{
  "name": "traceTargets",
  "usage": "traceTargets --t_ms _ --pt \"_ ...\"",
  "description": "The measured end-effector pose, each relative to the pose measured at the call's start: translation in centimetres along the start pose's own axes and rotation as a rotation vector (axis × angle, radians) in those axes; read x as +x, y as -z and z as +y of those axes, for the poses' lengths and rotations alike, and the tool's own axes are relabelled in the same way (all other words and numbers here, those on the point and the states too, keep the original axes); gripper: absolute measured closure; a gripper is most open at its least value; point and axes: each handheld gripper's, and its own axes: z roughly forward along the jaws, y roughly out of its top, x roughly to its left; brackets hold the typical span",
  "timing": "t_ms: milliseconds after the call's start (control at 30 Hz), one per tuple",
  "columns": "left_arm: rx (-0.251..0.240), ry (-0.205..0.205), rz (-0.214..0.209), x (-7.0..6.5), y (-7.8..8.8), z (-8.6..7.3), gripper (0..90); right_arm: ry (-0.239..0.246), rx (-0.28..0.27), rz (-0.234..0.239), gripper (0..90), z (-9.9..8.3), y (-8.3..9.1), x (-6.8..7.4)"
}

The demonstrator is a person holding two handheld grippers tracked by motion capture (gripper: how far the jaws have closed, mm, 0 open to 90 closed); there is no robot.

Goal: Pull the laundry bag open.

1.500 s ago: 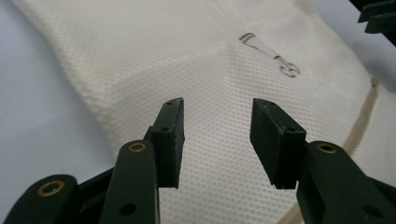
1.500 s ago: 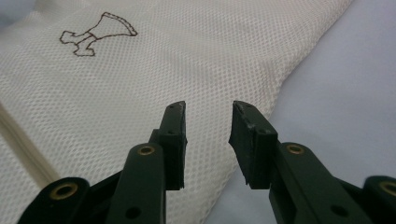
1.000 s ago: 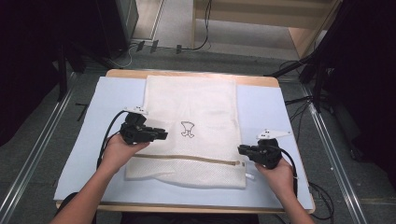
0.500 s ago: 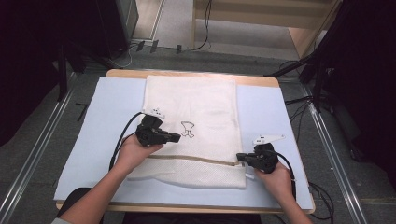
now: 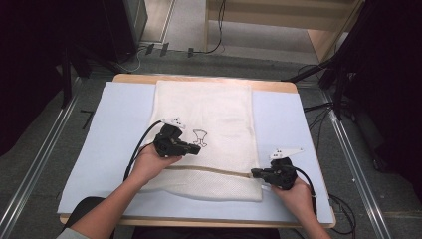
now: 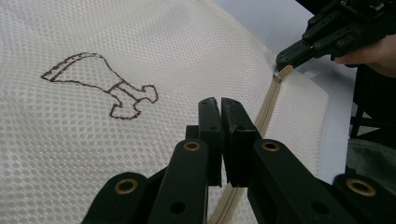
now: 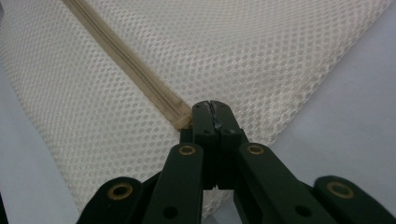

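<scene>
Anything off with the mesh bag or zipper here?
Nothing stands out. The mesh bag lies flat and square on the blue mat, its zipper running straight. The right gripper is shut at the zipper's end; no tears or bunching visible.

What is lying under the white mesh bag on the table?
Under the mesh bag lies a pale blue sheet that shows on both sides of it, over the wooden table. Whether anything is inside the bag or beneath its middle cannot be seen.

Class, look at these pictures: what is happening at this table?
A person works a white mesh laundry bag lying flat on a light blue mat. The right gripper is shut on the end of the bag's beige zipper. The left gripper is shut over the zipper, near the embroidered motif.
</scene>
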Motion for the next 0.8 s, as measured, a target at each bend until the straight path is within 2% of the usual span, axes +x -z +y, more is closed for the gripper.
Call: traceTargets --t_ms 167,333,400,600,667,800 --pt "0.021 -0.020 -0.008 -0.4 -0.8 0.2 85.4 0.008 -0.006 0.006 90.0 0.2 0.0 0.6" --pt "0.030 -0.052 -0.024 -1.3 -1.5 0.5 83.0 0.048 -0.034 0.005 90.0 0.5 0.3 1.3" --pt "0.030 -0.056 -0.034 -1.7 -1.7 0.7 80.8 0.070 -0.037 -0.012 90.0 0.5 0.4 1.4" --pt "0.035 -0.090 -0.073 -3.1 -2.8 1.4 73.8 0.079 -0.009 -0.050 90.0 0.1 0.5 0.7" --pt "0.044 -0.100 -0.083 -3.5 -3.3 1.6 73.7 0.071 0.002 -0.052 90.0 0.0 0.4 0.5" --pt "0.039 -0.111 -0.100 -4.0 -4.2 1.9 68.5 0.086 0.002 -0.050 90.0 0.0 0.0 0.4"
